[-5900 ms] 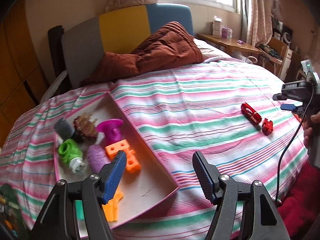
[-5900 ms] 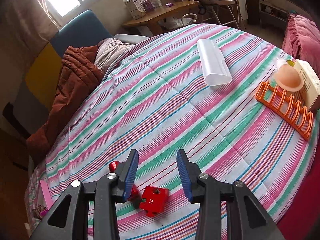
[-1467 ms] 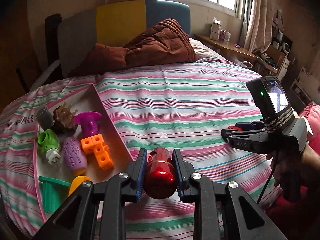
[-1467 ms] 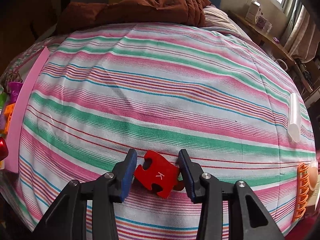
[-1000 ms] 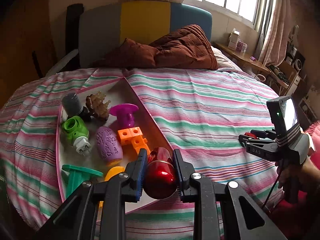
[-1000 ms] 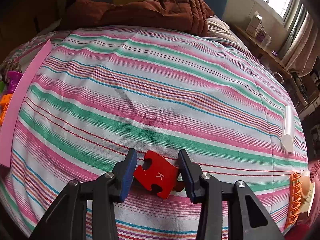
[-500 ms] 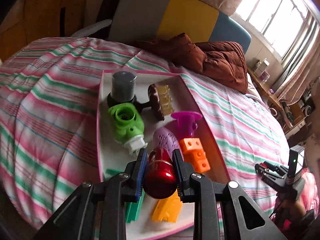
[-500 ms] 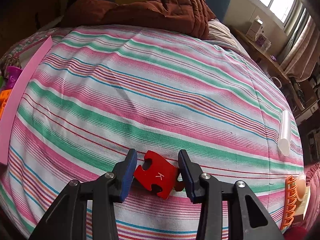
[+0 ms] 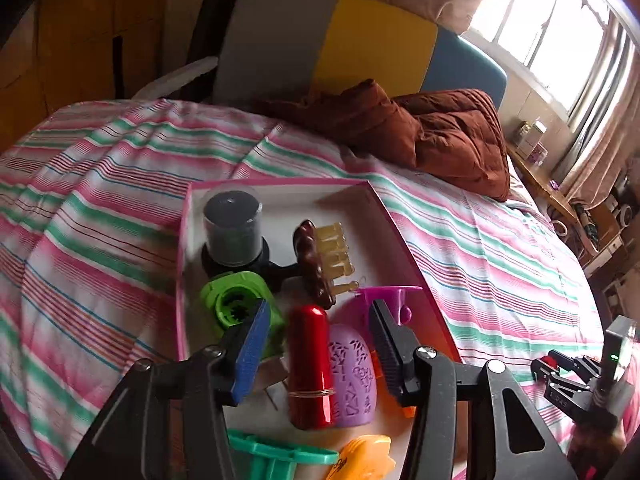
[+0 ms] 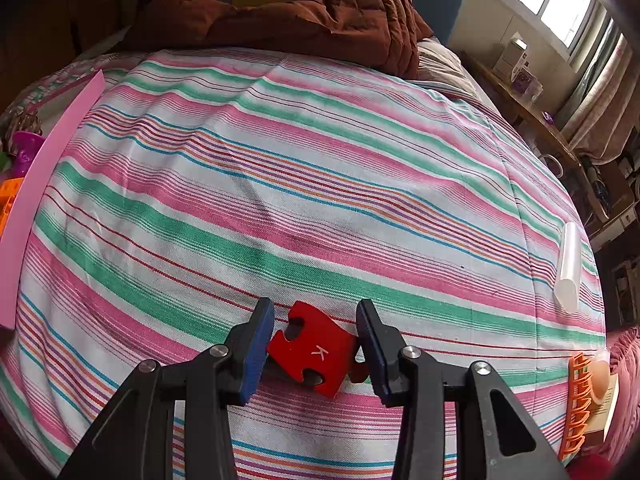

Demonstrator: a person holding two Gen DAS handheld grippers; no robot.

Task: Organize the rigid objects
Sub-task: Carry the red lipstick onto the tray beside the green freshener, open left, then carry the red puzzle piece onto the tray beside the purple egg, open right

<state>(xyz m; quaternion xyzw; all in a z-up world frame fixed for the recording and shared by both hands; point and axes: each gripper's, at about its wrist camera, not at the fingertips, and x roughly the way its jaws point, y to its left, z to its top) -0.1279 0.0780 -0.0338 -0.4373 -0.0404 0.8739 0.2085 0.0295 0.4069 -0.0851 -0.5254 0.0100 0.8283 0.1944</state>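
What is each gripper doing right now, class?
Left gripper: open, the glossy red metallic cylinder lying loose between its jaws.
Right gripper: shut on the red K-marked puzzle piece.

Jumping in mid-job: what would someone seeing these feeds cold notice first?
The pink-rimmed tray on the striped bedspread, crowded with bright toys, stands out. A shiny red cylinder lies in it between the open jaws of the left gripper, beside a purple patterned egg shape. The right gripper clamps a red puzzle piece marked K.
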